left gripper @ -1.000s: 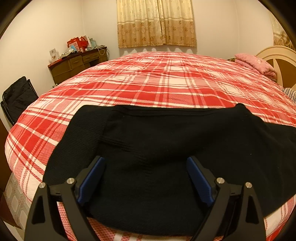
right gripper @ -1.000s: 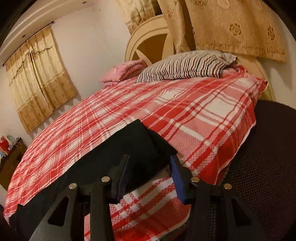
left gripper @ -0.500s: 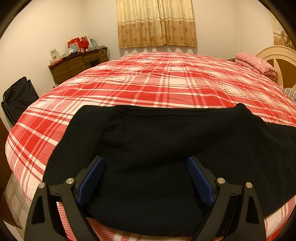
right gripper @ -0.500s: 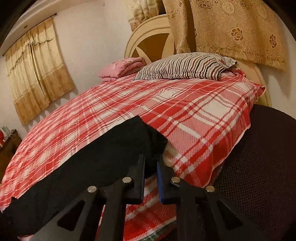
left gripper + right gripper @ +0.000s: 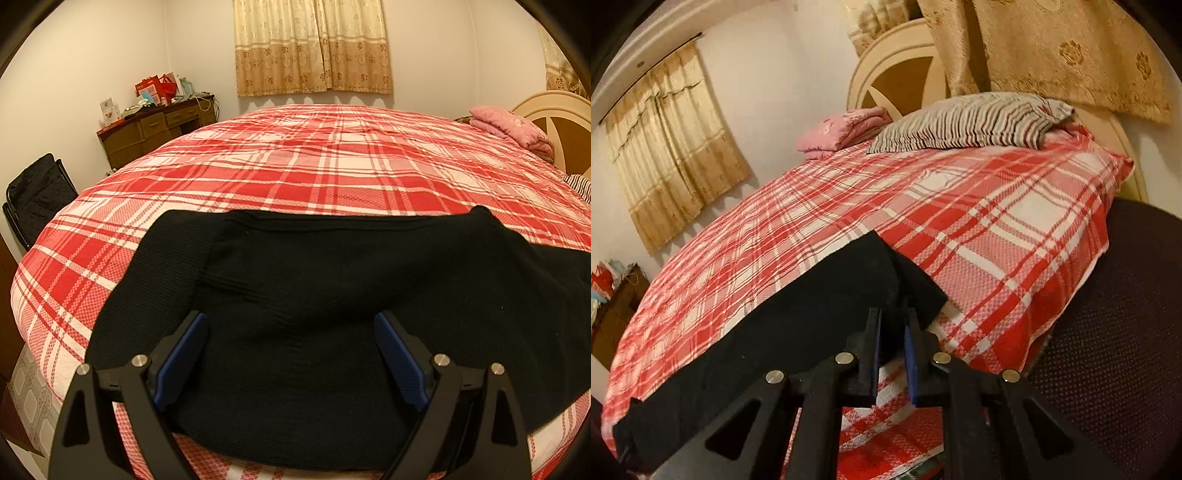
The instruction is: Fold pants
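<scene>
Black pants (image 5: 332, 295) lie flat along the near edge of a bed with a red and white plaid cover (image 5: 332, 166). My left gripper (image 5: 290, 332) is open, its blue-padded fingers spread wide over the waist end of the pants. In the right wrist view the pants (image 5: 798, 332) stretch to the left, and my right gripper (image 5: 892, 325) is shut on the leg hem end, which is lifted a little off the cover (image 5: 997, 229).
A striped pillow (image 5: 967, 122) and a folded pink blanket (image 5: 842, 129) lie by the cream headboard (image 5: 897, 74). A dark mesh chair (image 5: 1115, 314) stands right of the bed. A wooden dresser (image 5: 155, 129) and a black bag (image 5: 37, 195) are at the far left.
My right gripper has closed on the hem end of the pants and raised it slightly. The left gripper has stayed open and still.
</scene>
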A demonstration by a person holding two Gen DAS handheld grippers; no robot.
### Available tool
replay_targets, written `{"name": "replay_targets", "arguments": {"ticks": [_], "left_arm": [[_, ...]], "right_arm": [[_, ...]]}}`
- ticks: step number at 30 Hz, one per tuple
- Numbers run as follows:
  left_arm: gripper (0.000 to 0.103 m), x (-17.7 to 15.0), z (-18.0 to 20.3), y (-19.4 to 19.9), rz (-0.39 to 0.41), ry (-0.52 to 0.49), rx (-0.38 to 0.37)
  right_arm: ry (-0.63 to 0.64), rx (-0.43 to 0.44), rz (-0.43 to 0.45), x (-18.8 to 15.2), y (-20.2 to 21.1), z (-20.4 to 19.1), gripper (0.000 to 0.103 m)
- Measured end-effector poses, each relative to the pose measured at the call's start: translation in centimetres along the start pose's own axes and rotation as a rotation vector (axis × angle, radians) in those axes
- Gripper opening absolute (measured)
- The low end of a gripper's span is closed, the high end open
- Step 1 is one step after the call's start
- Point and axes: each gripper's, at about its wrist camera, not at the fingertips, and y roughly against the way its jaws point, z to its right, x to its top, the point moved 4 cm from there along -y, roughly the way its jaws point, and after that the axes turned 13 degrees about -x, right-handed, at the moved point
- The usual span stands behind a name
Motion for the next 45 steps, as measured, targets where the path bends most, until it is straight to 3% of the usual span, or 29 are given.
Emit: {"name": "replay_targets", "arguments": {"ticks": [5,10,15,16,18,20,22,27,30,33,35,38,39,45], "left_arm": [[0.094,0.0,0.0,0.1,-0.004,0.001,0.002],[0.095,-0.1,0.0,0.1,-0.002,0.0,0.003],[0.095,-0.1,0.1,0.1,-0.002,0.001,0.004],[0.095,-0.1,0.1,0.1,-0.002,0.0,0.004],[0.095,-0.1,0.0,0.2,0.001,-0.002,0.003],[0.095,-0.1,0.0,0.2,0.0,-0.001,0.004],[0.095,-0.1,0.0,0.2,0.0,-0.002,0.004],[0.095,-0.1,0.0,0.2,0.0,-0.002,0.006],[0.095,-0.1,-0.1,0.2,-0.002,0.0,0.008],[0.095,-0.1,-0.1,0.3,-0.001,-0.001,0.008],[0.096,-0.1,-0.1,0.3,0.004,-0.002,0.012],[0.096,-0.1,0.1,0.2,0.008,-0.001,0.019],[0.096,-0.1,0.2,0.2,0.007,-0.001,0.018],[0.096,-0.2,0.2,0.2,0.005,0.0,0.013]], "right_arm": [[0.076,-0.024,0.076,1.4,1.1,-0.6,0.007],[0.085,-0.058,0.021,0.7,-1.3,0.4,0.008],[0.08,-0.059,0.047,0.8,-1.0,0.5,0.012],[0.049,-0.046,0.05,0.8,-0.6,0.9,0.015],[-0.04,-0.051,0.077,1.1,0.5,2.2,0.032],[-0.151,-0.034,0.137,1.1,2.2,4.0,0.064],[-0.187,0.008,0.159,1.2,3.0,4.5,0.073],[-0.107,0.025,0.106,1.1,1.3,3.0,0.073],[0.005,-0.074,0.04,0.5,-1.1,1.2,0.073],[0.055,-0.113,0.06,0.1,-1.3,0.6,0.073],[0.097,-0.12,0.06,0.0,-1.2,0.1,0.053],[0.166,-0.128,0.071,-0.1,-0.8,-1.1,0.034],[0.173,-0.135,0.07,0.0,-0.9,-1.2,0.034],[-0.043,0.006,0.01,0.6,-1.7,1.1,0.038]]}}
